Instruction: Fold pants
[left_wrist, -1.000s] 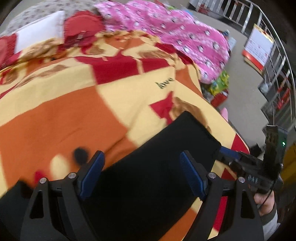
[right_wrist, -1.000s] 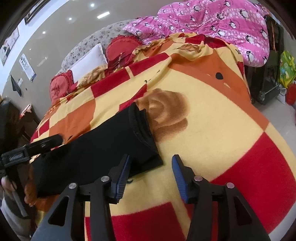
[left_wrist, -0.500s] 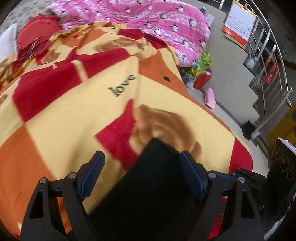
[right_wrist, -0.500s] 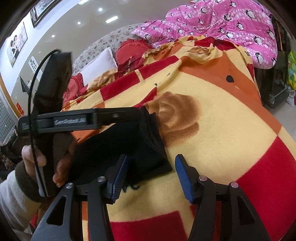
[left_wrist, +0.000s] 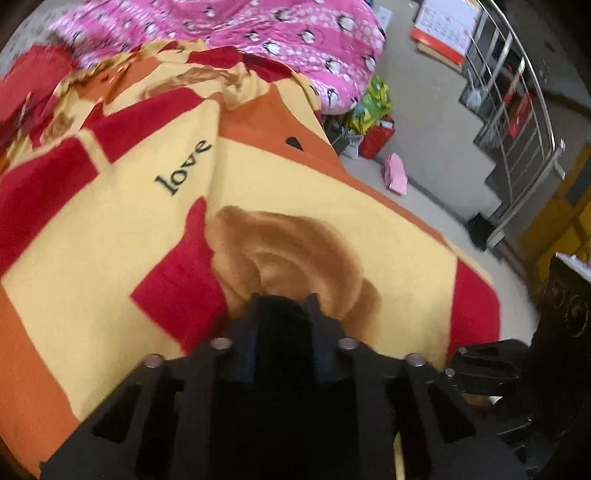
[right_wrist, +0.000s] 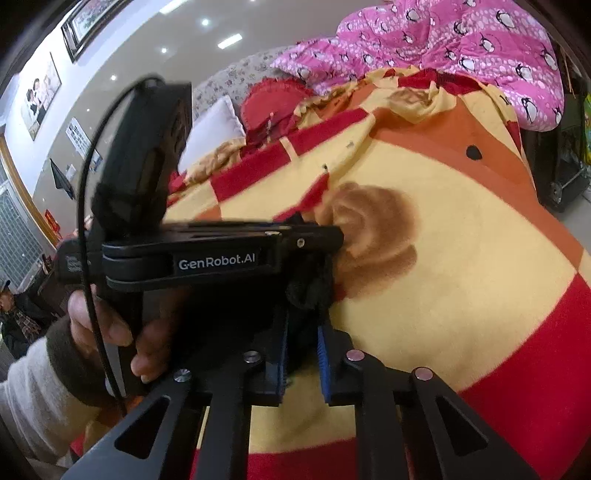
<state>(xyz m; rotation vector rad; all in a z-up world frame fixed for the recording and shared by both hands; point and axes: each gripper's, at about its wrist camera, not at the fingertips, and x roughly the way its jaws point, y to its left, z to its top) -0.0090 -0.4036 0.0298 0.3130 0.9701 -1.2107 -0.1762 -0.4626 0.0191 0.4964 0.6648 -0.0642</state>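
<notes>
The black pants (left_wrist: 280, 332) lie on a bed covered by a yellow, red and orange blanket (left_wrist: 110, 229). My left gripper (left_wrist: 282, 314) is shut on the end of the pants beside the brown rose print. In the right wrist view the pants (right_wrist: 308, 288) bunch up between the blue pads of my right gripper (right_wrist: 302, 354), which is shut on them. The left gripper (right_wrist: 317, 236) shows there from the side, just above and left of the right one, clamped on the same end. Most of the pants are hidden under the grippers.
A pink penguin quilt (left_wrist: 295, 40) is heaped at the far end of the bed. Red cushions (right_wrist: 273, 107) and a white pillow (right_wrist: 214, 129) lie by the headboard. The bed's right edge drops to a floor with bags (left_wrist: 373, 107) and a metal railing (left_wrist: 517, 122).
Both grippers were open over the pants and have closed on the same end. The left gripper moved forward along the pants to that end, close beside the right one.
</notes>
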